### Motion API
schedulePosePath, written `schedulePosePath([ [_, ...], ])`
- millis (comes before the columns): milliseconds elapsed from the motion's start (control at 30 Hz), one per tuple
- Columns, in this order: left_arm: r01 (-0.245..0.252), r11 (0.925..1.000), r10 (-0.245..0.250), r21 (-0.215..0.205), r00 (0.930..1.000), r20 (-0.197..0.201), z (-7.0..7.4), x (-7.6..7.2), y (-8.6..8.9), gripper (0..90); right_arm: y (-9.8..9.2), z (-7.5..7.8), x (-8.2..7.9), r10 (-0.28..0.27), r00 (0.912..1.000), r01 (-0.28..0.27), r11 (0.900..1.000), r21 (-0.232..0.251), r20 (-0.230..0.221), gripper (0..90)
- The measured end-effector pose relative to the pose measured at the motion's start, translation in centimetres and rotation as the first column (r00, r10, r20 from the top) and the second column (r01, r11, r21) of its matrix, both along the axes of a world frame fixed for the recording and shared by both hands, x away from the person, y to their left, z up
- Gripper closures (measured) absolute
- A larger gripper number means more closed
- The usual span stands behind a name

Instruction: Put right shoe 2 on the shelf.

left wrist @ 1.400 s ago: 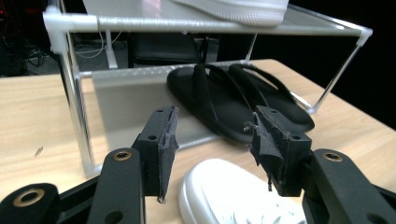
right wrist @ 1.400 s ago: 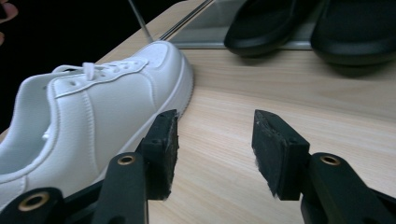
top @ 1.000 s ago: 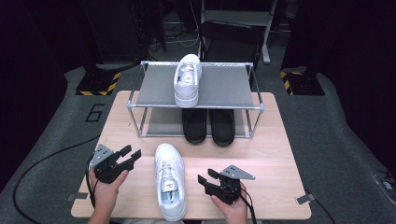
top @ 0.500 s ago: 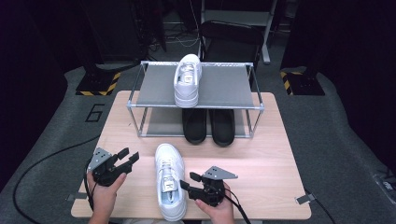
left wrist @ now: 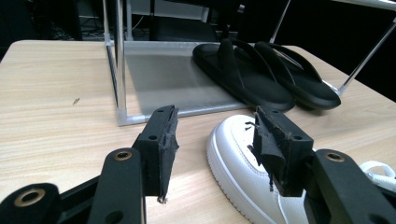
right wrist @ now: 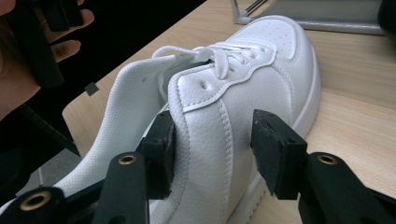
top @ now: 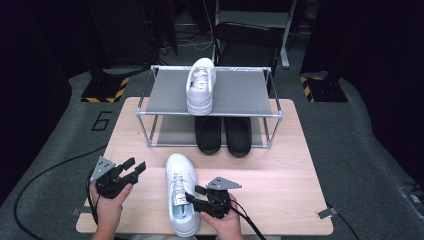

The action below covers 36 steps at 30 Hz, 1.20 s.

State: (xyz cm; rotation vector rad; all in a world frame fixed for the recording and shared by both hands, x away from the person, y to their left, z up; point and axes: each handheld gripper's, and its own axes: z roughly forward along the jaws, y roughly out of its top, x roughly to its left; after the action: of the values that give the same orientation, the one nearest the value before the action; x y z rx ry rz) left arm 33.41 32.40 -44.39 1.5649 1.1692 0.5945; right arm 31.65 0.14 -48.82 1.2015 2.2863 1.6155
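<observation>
A white sneaker (top: 181,192) lies on the wooden table (top: 280,170), toe toward the rack. My right gripper (top: 194,196) has come up to the shoe's right side. In the right gripper view its jaws (right wrist: 212,140) straddle the side wall of the sneaker (right wrist: 243,79): one pad sits inside against the wall, the other stands off outside with a gap. These jaws have just been closing. My left gripper (top: 135,165) hovers open left of the shoe, nothing between its pads (left wrist: 215,135). The sneaker's toe (left wrist: 238,158) lies just beyond it.
A metal shoe rack (top: 150,112) stands at the table's far side, a second white sneaker (top: 200,85) on its top shelf. Black flip-flops (top: 222,135) lie under it, half out on the table. Bare wood stretches to the right of the shoe.
My right gripper has moved left to the sneaker and its jaws now reach over the shoe's side wall. The left gripper has stayed where it was.
</observation>
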Motion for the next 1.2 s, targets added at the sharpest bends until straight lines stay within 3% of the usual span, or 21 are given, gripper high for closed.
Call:
schedulePosePath([
  [233, -0.001, 1.0000, 0.001, -0.002, 0.9999, -0.012, -0.3, 0.0, 0.1, 48.8, -0.4, 0.3, 0.0, 0.021, 0.9995, -0.021, 1.000, -0.007, 0.023, 62.7],
  [433, 0.000, 1.0000, 0.000, -0.005, 0.9999, -0.016, -0.4, 0.1, 0.1, 48.7, -1.8, 0.9, 0.5, -0.039, 0.9974, 0.042, 0.998, -0.046, 0.061, 70.7],
  [567, -0.002, 0.9999, 0.002, -0.016, 0.9999, -0.014, -0.4, 0.1, 0.3, 48.5, -2.9, 0.8, 1.2, -0.042, 0.9990, 0.042, 0.999, -0.010, 0.018, 70.2],
  [667, -0.013, 0.9996, 0.012, -0.027, 0.9998, -0.014, -0.5, 0.1, 0.3, 48.5, -2.7, 0.7, 1.2, -0.010, 0.9997, 0.010, 1.000, -0.025, 0.021, 64.9],
  [833, -0.015, 0.9997, 0.014, -0.022, 0.9997, -0.018, -0.5, 0.1, 0.3, 48.6, -3.0, 0.2, 2.1, 0.025, 0.9964, -0.025, 1.000, 0.000, -0.081, 60.2],
  [900, -0.016, 0.9996, 0.015, -0.024, 0.9997, -0.017, -0.5, 0.1, 0.3, 48.5, -3.0, 0.1, 2.0, 0.020, 0.9974, -0.021, 1.000, -0.004, -0.069, 65.0],
  [1000, -0.014, 0.9996, 0.013, -0.026, 0.9997, -0.020, -0.7, 0.2, 0.3, 48.6, -3.1, 0.2, 1.6, 0.004, 1.0000, -0.005, 0.999, -0.036, -0.003, 73.4],
  [1200, -0.018, 0.9994, 0.018, -0.029, 0.9997, -0.017, -0.6, 0.2, 0.5, 48.6, -3.3, 0.4, 1.3, -0.037, 0.9989, 0.038, 0.998, -0.043, 0.028, 80.3],
])
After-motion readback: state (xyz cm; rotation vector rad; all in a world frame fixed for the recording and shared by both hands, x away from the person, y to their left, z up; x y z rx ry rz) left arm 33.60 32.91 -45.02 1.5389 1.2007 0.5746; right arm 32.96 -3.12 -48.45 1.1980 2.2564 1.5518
